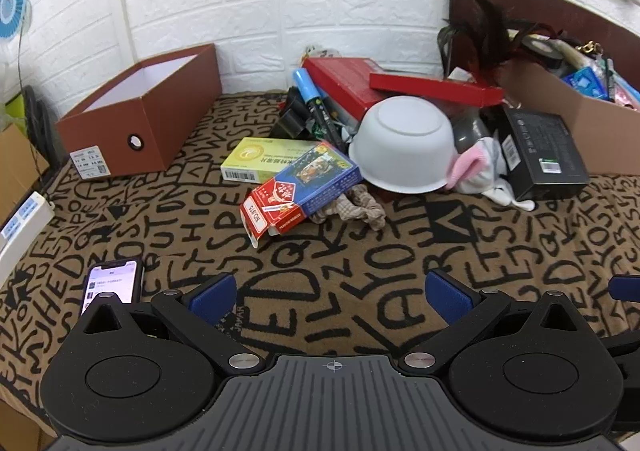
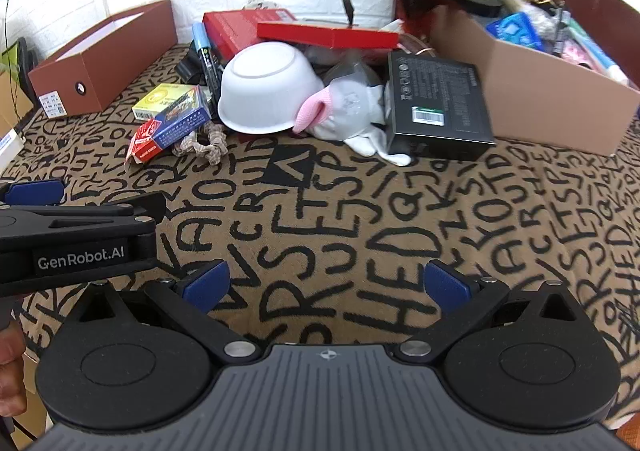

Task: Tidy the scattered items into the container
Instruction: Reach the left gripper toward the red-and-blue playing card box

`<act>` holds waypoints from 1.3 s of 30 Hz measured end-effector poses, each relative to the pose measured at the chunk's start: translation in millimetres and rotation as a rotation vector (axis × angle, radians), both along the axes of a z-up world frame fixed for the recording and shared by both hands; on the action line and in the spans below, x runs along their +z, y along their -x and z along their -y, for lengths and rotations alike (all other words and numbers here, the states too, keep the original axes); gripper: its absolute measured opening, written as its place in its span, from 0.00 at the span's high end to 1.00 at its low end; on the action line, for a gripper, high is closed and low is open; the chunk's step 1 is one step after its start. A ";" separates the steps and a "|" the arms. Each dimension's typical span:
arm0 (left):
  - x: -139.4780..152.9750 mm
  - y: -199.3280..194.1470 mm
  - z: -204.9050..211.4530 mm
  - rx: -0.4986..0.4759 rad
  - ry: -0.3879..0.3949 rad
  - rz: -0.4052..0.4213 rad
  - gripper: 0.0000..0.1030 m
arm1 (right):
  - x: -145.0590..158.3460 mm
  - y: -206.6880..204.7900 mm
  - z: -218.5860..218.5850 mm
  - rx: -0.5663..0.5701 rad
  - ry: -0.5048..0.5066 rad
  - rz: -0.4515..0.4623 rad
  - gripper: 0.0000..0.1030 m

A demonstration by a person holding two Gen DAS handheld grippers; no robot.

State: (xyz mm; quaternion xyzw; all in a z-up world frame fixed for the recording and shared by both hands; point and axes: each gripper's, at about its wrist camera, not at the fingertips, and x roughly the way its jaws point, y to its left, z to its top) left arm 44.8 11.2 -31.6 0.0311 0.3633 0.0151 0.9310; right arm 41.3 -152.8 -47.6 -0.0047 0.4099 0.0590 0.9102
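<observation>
Both claws hung over the lettered cloth (image 1: 360,251), tilted down. The left gripper (image 1: 332,297) was spread wide and pinched nothing; the right gripper (image 2: 326,287) likewise. The brown box (image 1: 136,119) sat open at the far left. Beside it lay the clutter: an upturned white bowl (image 1: 404,145), a card pack (image 1: 300,195), a black box (image 1: 546,155), and what looked like a sock (image 2: 352,119).

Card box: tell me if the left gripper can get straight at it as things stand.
Probably yes. The left gripper is open and empty, and only bare patterned cloth lies between it and the card box. The box lies at the pile's near edge, propped on a scrunchie, nothing on top.
</observation>
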 end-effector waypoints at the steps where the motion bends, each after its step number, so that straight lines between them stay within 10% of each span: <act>1: -1.9 -3.6 -1.4 0.003 0.002 -0.005 0.00 | -1.7 -3.8 -1.6 0.005 -0.001 -0.007 0.00; 12: -27.7 -45.8 -23.4 0.013 0.048 -0.104 0.00 | -24.6 -45.5 -21.3 0.056 -0.015 -0.093 0.00; 26: -29.2 -93.9 -75.0 -0.012 0.168 -0.105 0.02 | -27.9 -88.1 -65.0 0.182 -0.033 0.015 0.03; 39: -43.6 -122.0 -85.9 -0.085 0.214 -0.109 0.24 | -34.4 -113.3 -89.3 0.278 -0.041 0.091 0.51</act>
